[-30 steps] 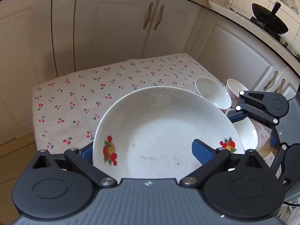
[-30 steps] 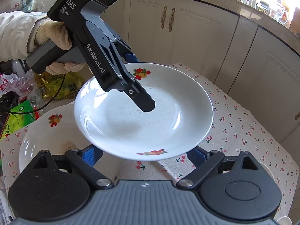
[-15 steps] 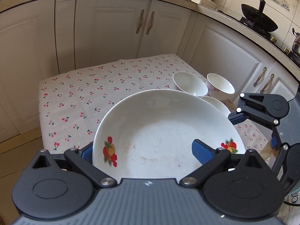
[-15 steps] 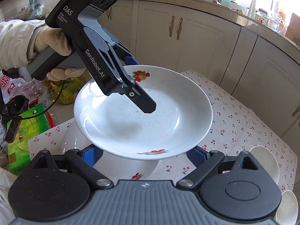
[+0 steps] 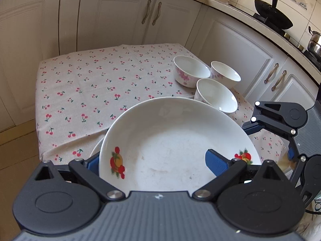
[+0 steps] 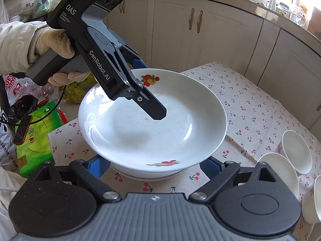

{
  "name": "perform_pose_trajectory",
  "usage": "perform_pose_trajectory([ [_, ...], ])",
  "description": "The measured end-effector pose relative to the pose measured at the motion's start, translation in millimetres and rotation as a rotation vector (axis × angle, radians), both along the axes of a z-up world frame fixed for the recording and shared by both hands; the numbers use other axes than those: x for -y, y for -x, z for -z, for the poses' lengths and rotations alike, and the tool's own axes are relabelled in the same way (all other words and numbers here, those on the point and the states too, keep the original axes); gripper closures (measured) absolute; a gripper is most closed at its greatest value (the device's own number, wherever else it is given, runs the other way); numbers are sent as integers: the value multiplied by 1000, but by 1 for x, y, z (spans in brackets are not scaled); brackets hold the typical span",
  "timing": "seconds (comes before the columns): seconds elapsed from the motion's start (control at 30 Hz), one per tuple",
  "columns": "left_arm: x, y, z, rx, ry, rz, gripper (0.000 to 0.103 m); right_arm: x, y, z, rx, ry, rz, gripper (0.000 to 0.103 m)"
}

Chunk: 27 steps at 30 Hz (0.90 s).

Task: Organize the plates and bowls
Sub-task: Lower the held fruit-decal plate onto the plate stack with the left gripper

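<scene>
A low table (image 5: 84,92) with a cherry-print cloth stands in front of the white kitchen cupboards (image 5: 112,18). Above its near edge a big white deep plate (image 5: 172,146) with fruit pictures on the rim is held in the air by the left gripper (image 6: 149,92). One finger lies inside the plate and the other goes under the rim, so the fingers are clamped on the plate's edge. Directly below it, on the cloth, there is another plate (image 6: 144,174); only its rim shows. The right gripper (image 6: 153,165) is on the opposite side of the held plate. Its two blue fingers stand wide apart below the plate's edge, and I cannot tell if they touch it. Three small white bowls (image 5: 215,95) with pink flowers sit close together near the far right side of the table. A gloved hand (image 6: 58,46) grips the handle of the left gripper.
</scene>
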State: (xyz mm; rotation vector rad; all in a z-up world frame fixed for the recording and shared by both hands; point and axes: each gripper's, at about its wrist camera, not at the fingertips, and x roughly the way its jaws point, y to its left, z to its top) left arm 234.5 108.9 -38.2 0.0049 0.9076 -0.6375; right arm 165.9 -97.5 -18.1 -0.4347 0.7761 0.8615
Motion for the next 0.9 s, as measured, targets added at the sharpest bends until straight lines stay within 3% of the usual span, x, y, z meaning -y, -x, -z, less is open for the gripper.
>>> perform_pose_trajectory([
  [0.37,-3,3,27,-59,20,-9,4,-4,7,22,-47,24,12,6],
  [0.9,0,-3,35,-106,-22,13,4,-6,3,28,-64,39,12,6],
])
